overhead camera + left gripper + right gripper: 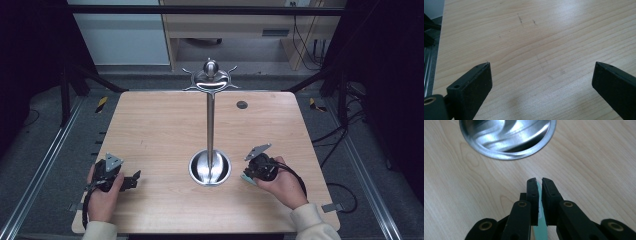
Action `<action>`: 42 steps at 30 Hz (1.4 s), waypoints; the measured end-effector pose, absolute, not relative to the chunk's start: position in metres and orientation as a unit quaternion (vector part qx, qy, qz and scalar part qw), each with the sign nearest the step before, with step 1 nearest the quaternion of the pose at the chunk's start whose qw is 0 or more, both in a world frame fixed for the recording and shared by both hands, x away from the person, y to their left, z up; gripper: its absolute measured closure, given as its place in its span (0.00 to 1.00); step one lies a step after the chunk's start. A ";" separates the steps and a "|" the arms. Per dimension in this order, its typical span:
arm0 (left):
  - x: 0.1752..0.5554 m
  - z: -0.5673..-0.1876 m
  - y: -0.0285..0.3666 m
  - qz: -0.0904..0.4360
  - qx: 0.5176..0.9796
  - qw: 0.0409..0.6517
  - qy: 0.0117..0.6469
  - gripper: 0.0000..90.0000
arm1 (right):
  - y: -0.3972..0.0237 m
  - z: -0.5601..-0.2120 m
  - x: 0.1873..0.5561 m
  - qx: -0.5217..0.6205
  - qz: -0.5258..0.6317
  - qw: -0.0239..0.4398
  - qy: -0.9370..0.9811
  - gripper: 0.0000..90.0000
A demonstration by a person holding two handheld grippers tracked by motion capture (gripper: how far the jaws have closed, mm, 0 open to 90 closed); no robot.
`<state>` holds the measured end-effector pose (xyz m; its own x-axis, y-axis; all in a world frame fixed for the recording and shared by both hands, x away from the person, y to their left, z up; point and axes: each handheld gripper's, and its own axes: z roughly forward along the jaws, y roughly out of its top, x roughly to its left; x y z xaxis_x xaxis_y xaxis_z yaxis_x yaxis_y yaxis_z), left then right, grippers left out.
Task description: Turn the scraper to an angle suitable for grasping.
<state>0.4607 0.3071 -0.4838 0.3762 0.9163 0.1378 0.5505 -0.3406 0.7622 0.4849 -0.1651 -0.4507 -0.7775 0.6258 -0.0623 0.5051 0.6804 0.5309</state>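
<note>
From above, both grippers rest near the table's (150, 120) front edge, flanking the steel stand's (210, 125) round base. The left gripper (541, 75) view shows jaws wide apart over bare wood. The right gripper (540, 181) view shows jaws nearly closed on a thin pale-green piece (539, 195), just before the base.

A wooden table (160, 130) carries a small dark disc (242, 104) near its far edge.

One wooden table (150, 130) bears one steel stand (210, 125) (a single round base, a single upright pole, one hooked crown on top). Two grippers are held over it, the left gripper (131, 181) and the right gripper (540, 182), and one thin pale-green piece (539, 220) sits between the right one's jaws. One small dark disc (242, 104) lies near the far edge.
</note>
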 end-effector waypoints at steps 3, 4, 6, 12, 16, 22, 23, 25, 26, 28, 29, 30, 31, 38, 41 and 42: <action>0.461 -0.484 0.308 0.289 0.765 0.319 0.479 0.03 | -0.163 -0.448 0.486 0.304 0.230 0.116 0.917 0.92; 0.461 -0.484 0.308 0.289 0.765 0.319 0.479 0.03 | -0.162 -0.446 0.487 0.301 0.223 0.112 0.920 0.92; 0.461 -0.484 0.308 0.288 0.766 0.318 0.479 0.03 | -0.161 -0.444 0.488 0.298 0.206 0.111 0.925 0.91; 0.461 -0.483 0.308 0.290 0.765 0.319 0.478 0.03 | -0.160 -0.441 0.490 0.294 0.169 0.104 0.935 0.89; 0.462 -0.484 0.308 0.289 0.765 0.319 0.479 0.03 | -0.160 -0.443 0.494 0.291 0.142 0.096 0.941 0.86; 0.462 -0.484 0.308 0.289 0.765 0.320 0.478 0.03 | -0.156 -0.444 0.497 0.291 0.119 0.081 0.946 0.81; 0.462 -0.484 0.308 0.288 0.766 0.320 0.478 0.03 | -0.156 -0.445 0.498 0.287 0.113 0.080 0.948 0.81; 0.462 -0.484 0.308 0.289 0.766 0.320 0.477 0.03 | -0.156 -0.446 0.499 0.284 0.109 0.078 0.949 0.80; 0.462 -0.484 0.307 0.289 0.766 0.320 0.477 0.03 | -0.155 -0.449 0.500 0.282 0.099 0.069 0.952 0.79; 0.462 -0.485 0.307 0.288 0.766 0.319 0.477 0.03 | -0.154 -0.453 0.501 0.278 0.090 0.065 0.954 0.79; 0.462 -0.485 0.307 0.288 0.767 0.319 0.477 0.03 | -0.153 -0.454 0.502 0.276 0.086 0.063 0.955 0.79; 0.462 -0.485 0.307 0.288 0.767 0.319 0.477 0.03 | -0.153 -0.455 0.502 0.276 0.084 0.062 0.955 0.79; 0.462 -0.485 0.307 0.288 0.767 0.319 0.477 0.03 | -0.152 -0.456 0.503 0.276 0.080 0.061 0.956 0.79; 0.462 -0.484 0.307 0.287 0.767 0.318 0.477 0.03 | -0.151 -0.460 0.505 0.277 0.070 0.052 0.957 0.80; 0.462 -0.484 0.307 0.287 0.768 0.317 0.477 0.03 | -0.151 -0.460 0.505 0.280 0.067 0.048 0.957 0.80; 0.462 -0.484 0.307 0.287 0.768 0.317 0.477 0.03 | -0.152 -0.461 0.506 0.279 0.071 0.045 0.957 0.80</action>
<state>0.4619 0.3072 -0.4844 0.3804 0.9143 0.1389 0.5497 -0.3443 0.7611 0.5057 -0.1515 -0.4615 -0.8408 0.5393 -0.0474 0.5266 0.8349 0.1602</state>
